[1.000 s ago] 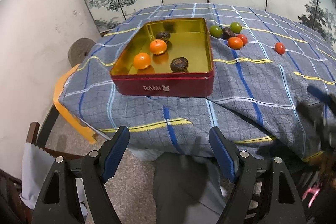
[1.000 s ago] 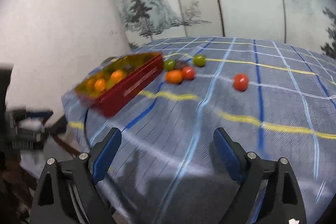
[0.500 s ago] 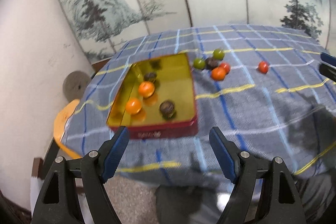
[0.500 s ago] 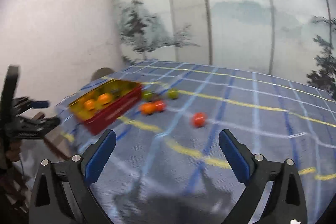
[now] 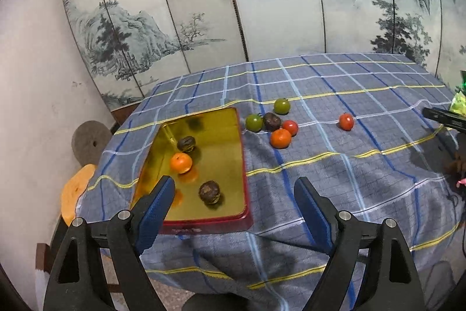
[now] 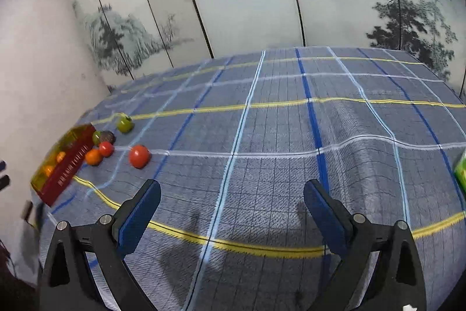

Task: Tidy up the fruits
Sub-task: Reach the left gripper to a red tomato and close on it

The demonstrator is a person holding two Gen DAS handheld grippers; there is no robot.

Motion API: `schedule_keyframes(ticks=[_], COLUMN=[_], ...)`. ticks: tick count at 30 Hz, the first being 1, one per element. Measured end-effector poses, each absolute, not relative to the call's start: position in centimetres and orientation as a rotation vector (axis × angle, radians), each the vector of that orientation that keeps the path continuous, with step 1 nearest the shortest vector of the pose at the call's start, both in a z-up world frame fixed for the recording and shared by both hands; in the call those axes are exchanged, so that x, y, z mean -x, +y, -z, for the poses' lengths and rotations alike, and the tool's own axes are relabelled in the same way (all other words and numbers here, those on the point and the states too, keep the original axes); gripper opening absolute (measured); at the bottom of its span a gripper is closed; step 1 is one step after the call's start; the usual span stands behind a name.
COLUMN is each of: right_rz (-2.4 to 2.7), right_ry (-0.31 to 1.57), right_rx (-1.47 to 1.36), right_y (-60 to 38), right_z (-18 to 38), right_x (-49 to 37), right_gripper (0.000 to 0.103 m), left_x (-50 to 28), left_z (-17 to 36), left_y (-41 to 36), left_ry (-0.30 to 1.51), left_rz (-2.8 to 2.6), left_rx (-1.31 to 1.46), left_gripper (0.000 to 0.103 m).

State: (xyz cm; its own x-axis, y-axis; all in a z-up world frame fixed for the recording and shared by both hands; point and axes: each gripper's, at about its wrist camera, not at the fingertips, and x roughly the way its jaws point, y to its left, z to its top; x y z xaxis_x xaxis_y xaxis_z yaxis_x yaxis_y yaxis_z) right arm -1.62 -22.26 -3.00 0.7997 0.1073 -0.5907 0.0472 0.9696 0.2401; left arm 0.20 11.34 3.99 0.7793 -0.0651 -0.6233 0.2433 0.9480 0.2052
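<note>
A red tin (image 5: 244,165) with a gold inside sits on the plaid cloth, holding a mandarin (image 5: 181,163) and two dark fruits (image 5: 186,143); a second orange fruit is half hidden behind my left finger. To the tin's right lies a cluster of two green fruits (image 5: 254,122), a dark one, a red one and a mandarin (image 5: 280,138). A lone red fruit (image 5: 346,121) lies farther right. My left gripper (image 5: 234,182) hangs over the tin's near end, its jaws opening and empty. My right gripper (image 6: 232,185) is open and empty over bare cloth, with the lone red fruit (image 6: 139,156) and the tin (image 6: 67,162) far to its left.
A painted folding screen (image 5: 276,5) stands behind the table. A green packet (image 6: 461,174) lies at the right edge of the cloth. Beside the table on the left are an orange stool (image 5: 77,191) and a round stone disc (image 5: 87,140). The cloth (image 6: 291,136) has ripples.
The left gripper rose and tilted, so the tin now sits lower in its view. The right gripper swung right across the table; the fruits slid to the far left of its view. Both jaws widened.
</note>
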Motion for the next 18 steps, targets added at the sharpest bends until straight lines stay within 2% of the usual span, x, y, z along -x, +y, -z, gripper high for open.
schedule_keyframes(ticks=[7,14,18], right_rz=[-0.009,0.009,0.048], right_ry=[0.638,0.634,0.659], right_rx=[-0.235,-0.199,-0.181], right_y=[-22.7,-23.6,-24.0], right_z=[3.0,1.6,3.1], right_x=[3.5,0.6,-1.2], right_gripper=[0.1,0.1,0.1], left_x=[-2.4,-6.9,-9.6], left_z=[-4.1,-3.8,-2.4], left_y=[10.5,5.7,1.7], left_ry=[0.702,0.726,0.762], left_rz=[0.201,0.3,0.395], left_rx=[-0.295,-0.291,-0.274], left_gripper=[0.084,0.085,0.085])
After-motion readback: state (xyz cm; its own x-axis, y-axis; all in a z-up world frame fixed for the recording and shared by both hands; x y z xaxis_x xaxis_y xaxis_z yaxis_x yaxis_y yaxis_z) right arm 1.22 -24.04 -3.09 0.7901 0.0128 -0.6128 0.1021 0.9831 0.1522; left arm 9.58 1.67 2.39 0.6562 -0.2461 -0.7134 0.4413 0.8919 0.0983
